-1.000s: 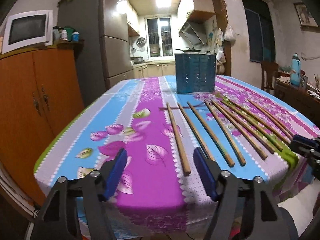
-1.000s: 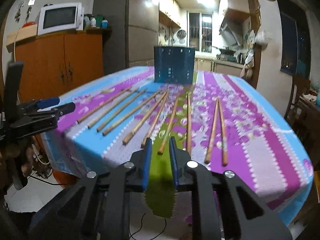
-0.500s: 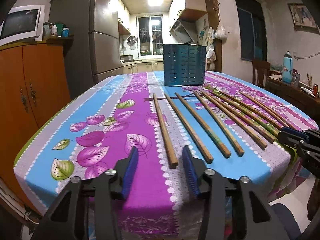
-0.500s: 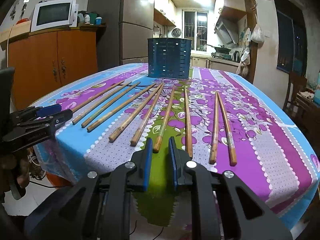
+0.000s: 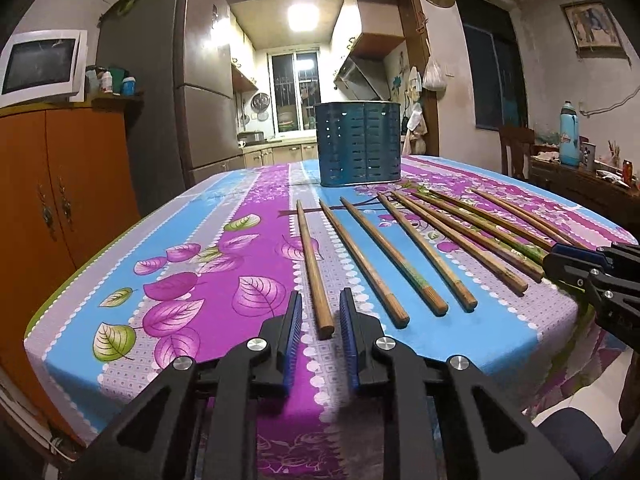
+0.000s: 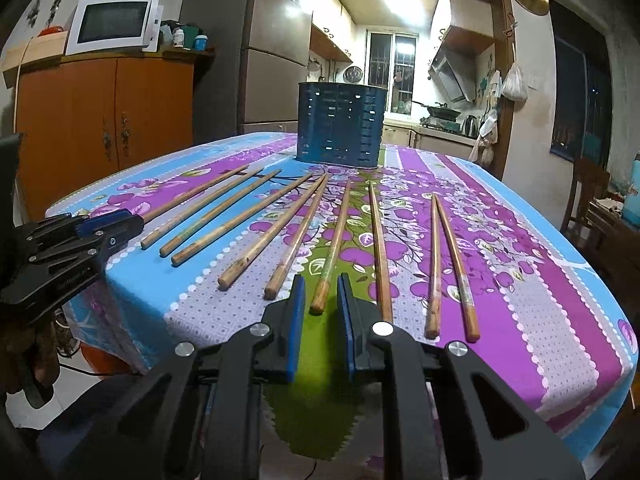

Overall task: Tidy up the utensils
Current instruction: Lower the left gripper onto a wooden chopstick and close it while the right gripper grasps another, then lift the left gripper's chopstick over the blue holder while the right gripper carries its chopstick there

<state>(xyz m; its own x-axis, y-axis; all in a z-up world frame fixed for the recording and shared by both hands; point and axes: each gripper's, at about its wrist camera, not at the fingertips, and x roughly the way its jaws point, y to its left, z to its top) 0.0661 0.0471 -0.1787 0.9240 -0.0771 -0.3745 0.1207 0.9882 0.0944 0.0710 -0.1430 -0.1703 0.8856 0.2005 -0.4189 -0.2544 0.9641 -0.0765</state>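
no legible txt, faint print on left claw point(image 6: 108, 236) body too blurry

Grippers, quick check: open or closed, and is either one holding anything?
Left gripper: open, holding nothing; leftmost chopstick's near end lies between its fingertips.
Right gripper: open, holding nothing; a chopstick's near end lies between its fingertips.

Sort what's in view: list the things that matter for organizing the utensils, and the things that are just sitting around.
Part of the job:
- wooden chopsticks fanned out on the tablecloth
- blue slotted holder at the table's far end
- left tool, open around a chopstick end
- right tool, open around a chopstick end

Just lying about:
- microwave
- blue bottle
- hanging bag
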